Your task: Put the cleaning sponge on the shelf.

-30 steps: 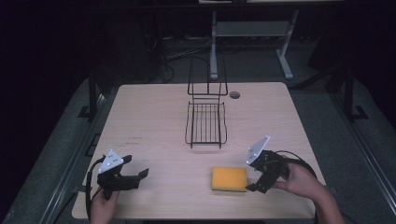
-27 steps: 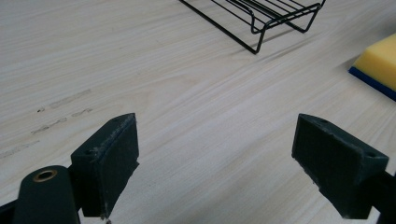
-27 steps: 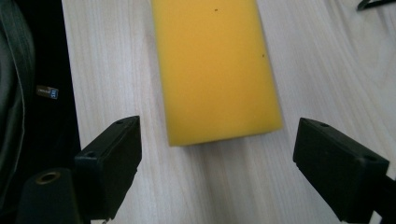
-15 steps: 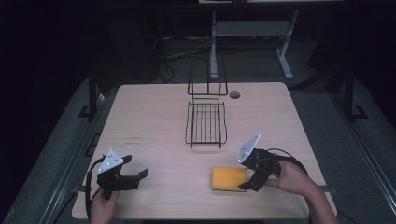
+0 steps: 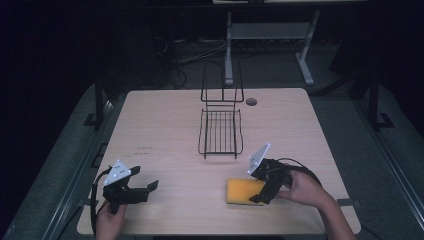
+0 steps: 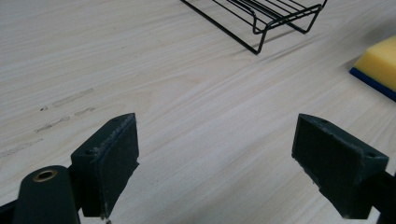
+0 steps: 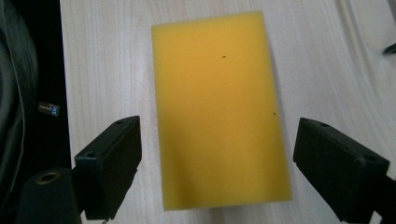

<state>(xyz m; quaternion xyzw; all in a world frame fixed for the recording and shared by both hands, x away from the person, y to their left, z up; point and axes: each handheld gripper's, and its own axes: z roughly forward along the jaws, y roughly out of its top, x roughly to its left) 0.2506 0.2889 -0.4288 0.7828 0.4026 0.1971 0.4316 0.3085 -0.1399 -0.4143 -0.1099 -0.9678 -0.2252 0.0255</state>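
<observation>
sponge [image 7: 218, 112] | flat | long axis along right claw [image 7: 217, 163] reach

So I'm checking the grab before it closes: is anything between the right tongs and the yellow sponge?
Nothing visible. The right tongs stand open, one jaw on each side of the flat yellow rectangular sponge, with just bare light wooden table in the gaps beside it.

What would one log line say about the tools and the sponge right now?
right tool: open, jaws either side of yellow sponge, not gripping | left tool: open, over bare table | wire rack: empty
</observation>
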